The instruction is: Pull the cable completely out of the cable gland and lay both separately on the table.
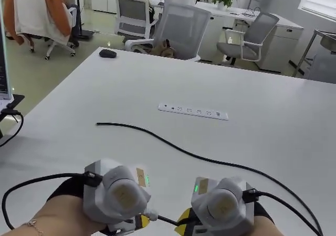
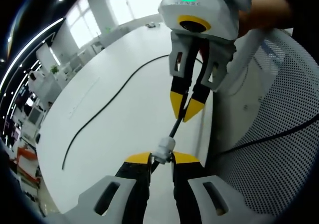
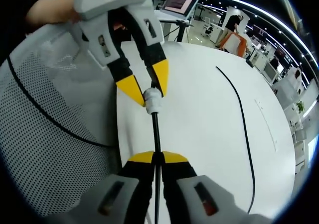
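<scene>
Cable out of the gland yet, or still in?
In. The cable runs straight into the white gland held by the left gripper; the right gripper pinches the cable short of it.

A white table (image 1: 262, 141) stands in a bright office with a pale glossy floor (image 1: 37, 73). Grey chairs (image 1: 181, 29) and desks (image 1: 286, 31) stand beyond it; a blind (image 1: 319, 2) covers the far-right window.

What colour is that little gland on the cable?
White gland, on a black cable; clearest in the right gripper view.

Faint "XENSE" on right tool (image 2: 184, 109) housing; nothing else legible.
</scene>
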A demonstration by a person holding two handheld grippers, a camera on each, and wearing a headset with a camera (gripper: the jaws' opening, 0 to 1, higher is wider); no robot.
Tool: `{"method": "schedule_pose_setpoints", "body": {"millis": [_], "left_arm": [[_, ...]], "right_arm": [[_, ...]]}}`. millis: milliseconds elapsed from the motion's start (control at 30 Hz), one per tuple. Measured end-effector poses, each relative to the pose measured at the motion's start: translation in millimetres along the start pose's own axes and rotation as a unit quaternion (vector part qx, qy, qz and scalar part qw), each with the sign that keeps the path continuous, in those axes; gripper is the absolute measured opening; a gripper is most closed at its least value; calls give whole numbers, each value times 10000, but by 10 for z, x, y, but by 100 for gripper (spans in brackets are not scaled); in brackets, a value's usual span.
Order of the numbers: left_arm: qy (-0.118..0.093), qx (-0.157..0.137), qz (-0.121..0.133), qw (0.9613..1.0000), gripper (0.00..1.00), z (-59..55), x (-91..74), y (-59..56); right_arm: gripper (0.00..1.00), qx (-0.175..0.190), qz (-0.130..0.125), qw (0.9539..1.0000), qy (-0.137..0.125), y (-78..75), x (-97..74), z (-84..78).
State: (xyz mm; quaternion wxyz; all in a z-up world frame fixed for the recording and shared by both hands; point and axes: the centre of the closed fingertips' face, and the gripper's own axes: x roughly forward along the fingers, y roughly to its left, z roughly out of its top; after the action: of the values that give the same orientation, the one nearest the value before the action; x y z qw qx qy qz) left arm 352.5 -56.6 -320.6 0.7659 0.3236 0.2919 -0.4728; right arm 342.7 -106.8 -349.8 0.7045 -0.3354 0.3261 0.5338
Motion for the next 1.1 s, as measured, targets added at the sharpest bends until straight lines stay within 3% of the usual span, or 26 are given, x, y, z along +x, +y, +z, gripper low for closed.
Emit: {"method": "schedule_pose_setpoints", "body": {"millis": [167, 200, 367, 500, 667, 900, 967, 1033, 1100], "left_arm": [[62, 0, 61, 10000, 17, -33, -3, 24], [63, -2, 80, 9999, 17, -34, -9, 33], [31, -35, 106, 9999, 17, -25, -18, 44], [25, -44, 120, 9999, 17, -22, -23, 47], [26, -37, 117, 9999, 17, -19, -21, 44], [57, -9, 110, 9999, 17, -34, -17, 40], [55, 4, 98, 9999, 17, -31, -13, 35], [44, 35, 54, 10000, 17, -17, -6, 10], [8, 96, 11, 10000, 17, 10, -1, -23]], "right_arm": [[3, -403, -297, 9973, 546, -85, -5, -199], [3, -395, -352, 9960, 719, -107, -6, -258], [3, -71, -405, 9948, 931, -167, -9, -395], [3, -29, -582, 9897, 1309, -238, -55, -564], [3, 111, -522, 9884, 1420, -216, -66, -624], [13, -172, -463, 9929, 1085, -182, -38, -447], [16, 9, -218, 9979, 616, -77, -12, -268], [20, 44, -116, 9997, 195, -50, -15, -103], [21, -66, -127, 9999, 23, -49, -43, 7]]}}
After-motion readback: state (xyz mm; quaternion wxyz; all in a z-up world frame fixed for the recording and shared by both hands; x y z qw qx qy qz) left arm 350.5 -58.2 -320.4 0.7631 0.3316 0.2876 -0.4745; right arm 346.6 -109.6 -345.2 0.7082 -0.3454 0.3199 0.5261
